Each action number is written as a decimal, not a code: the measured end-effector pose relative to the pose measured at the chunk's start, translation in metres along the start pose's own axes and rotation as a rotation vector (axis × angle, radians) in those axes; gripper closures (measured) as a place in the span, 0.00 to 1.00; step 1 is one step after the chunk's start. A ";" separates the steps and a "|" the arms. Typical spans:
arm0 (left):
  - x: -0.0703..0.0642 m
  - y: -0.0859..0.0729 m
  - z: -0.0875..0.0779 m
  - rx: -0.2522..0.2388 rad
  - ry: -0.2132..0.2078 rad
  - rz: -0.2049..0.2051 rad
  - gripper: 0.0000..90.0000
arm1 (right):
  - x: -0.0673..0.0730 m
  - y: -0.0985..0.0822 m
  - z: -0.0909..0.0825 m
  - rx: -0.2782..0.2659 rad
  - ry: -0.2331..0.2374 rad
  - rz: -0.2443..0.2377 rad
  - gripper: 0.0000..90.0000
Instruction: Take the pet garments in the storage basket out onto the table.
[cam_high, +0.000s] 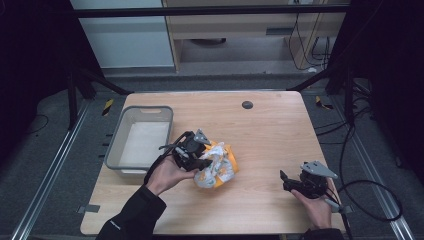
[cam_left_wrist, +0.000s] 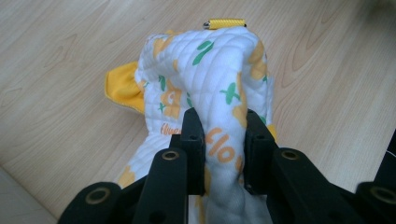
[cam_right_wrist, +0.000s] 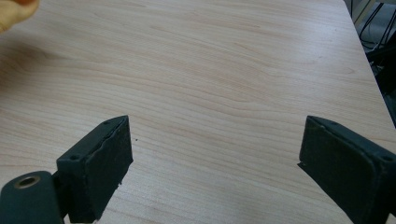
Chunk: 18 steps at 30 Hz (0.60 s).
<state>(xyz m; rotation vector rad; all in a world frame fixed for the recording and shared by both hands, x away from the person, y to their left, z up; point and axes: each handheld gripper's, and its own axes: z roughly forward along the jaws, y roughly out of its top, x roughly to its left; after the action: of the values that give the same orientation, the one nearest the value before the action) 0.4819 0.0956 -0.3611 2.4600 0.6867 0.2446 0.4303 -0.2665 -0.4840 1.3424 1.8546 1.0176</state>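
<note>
Quilted cloth (cam_left_wrist: 210, 79) pinched in left hand-held gripper (cam_left_wrist: 219, 140).

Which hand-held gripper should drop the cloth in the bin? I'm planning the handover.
Left, probably. The left hand-held gripper is shut on the cloth beside the bin; the right hand-held gripper is open, farther off.

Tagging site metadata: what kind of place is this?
Probably a lab data-collection rig, not a home: a bare wooden table inside a dark metal frame, loose cables on the floor, office cabinets behind.
</note>
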 end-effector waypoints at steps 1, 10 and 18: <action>-0.001 0.000 0.001 0.001 -0.005 0.000 0.82 | 0.000 0.000 0.000 0.000 -0.001 -0.002 0.11; -0.010 0.000 0.018 0.021 -0.027 0.018 0.82 | 0.000 0.000 0.000 0.000 0.000 -0.002 0.10; -0.018 0.001 0.033 0.027 -0.031 0.044 0.82 | 0.000 0.000 0.000 -0.001 -0.001 -0.005 0.10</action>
<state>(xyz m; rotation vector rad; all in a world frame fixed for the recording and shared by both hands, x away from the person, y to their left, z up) 0.4768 0.0700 -0.3879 2.5010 0.6272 0.2148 0.4304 -0.2667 -0.4842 1.3373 1.8552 1.0152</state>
